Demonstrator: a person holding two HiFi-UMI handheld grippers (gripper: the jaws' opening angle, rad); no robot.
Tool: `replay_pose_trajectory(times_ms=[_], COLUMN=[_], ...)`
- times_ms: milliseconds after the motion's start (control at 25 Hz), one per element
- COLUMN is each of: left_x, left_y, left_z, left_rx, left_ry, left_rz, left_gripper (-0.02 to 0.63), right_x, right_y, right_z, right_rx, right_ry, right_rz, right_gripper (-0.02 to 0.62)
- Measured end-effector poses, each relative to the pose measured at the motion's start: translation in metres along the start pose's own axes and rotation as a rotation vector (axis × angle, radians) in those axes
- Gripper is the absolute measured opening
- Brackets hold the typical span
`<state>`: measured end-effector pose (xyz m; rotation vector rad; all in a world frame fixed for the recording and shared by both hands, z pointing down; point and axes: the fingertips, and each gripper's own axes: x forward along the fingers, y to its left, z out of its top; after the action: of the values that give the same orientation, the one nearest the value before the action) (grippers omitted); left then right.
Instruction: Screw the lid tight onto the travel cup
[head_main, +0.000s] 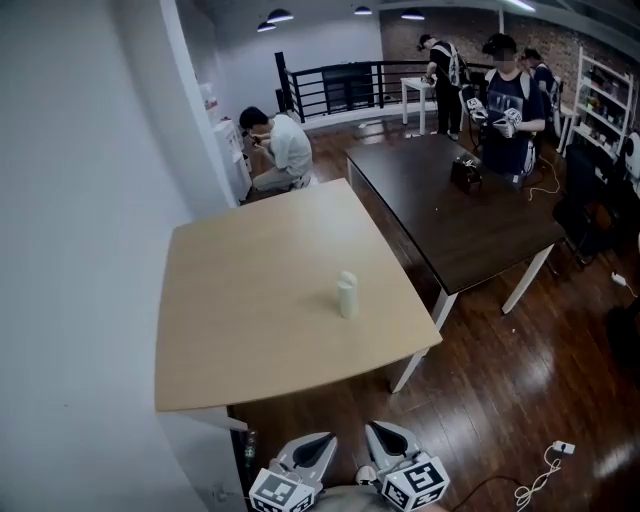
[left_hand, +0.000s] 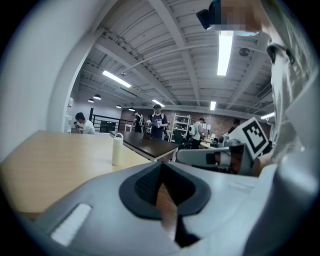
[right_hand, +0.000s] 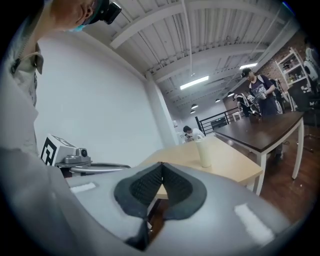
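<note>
A pale travel cup (head_main: 347, 294) stands upright on the light wooden table (head_main: 250, 320), near its right side, with its lid on top. The cup (left_hand: 117, 149) shows small and far in the left gripper view, and the cup (right_hand: 203, 152) likewise in the right gripper view. Both grippers hang low at the bottom of the head view, off the table's near edge and well short of the cup. My left gripper (head_main: 325, 439) is shut with nothing in it. My right gripper (head_main: 378, 428) is shut and empty too.
A dark table (head_main: 450, 210) stands to the right behind the light one, with a small dark object (head_main: 466, 174) on it. Several people stand or crouch at the back. A white wall (head_main: 80, 200) runs along the left. A white cable (head_main: 540, 475) lies on the wooden floor.
</note>
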<state>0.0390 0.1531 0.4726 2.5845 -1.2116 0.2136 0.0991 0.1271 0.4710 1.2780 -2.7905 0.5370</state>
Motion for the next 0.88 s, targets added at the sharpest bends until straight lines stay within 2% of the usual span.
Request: replay_pose_trajectory(times_ms=[200,440,560,720,880], left_x=[-0.045,-0.122,-0.156,-0.176,-0.18], left_y=[-0.014,-0.019,-0.015,-0.015,-0.045], left_z=[-0.004,-0.024,-0.033,-0.032,-0.038], left_rx=[0.043,-0.01,-0.028,-0.003,-0.024], left_ry=[-0.03,-0.071,-0.066,-0.106,-0.155], left_rz=[0.046,0.142,0.193,0.268,0.341], left_gripper=[0.002,0.002,0.002,0.002,0.002], right_x=[-0.025,-0.049,-0.064,-0.07,-0.095], right_y=[0.025,0.094,0.121,0.143,0.148], right_z=[0.013,0.009,-0.002,-0.006,-0.019], right_rx=[-0.052,-0.122,-0.107,-0.167,-0.201], right_ry=[-0.043,-0.057,-0.053,-0.078,-0.063], right_rz=[-0.008,0.039,0.04,0.085,0.159], right_gripper=[0.002,0.002,0.002,0.002,0.002])
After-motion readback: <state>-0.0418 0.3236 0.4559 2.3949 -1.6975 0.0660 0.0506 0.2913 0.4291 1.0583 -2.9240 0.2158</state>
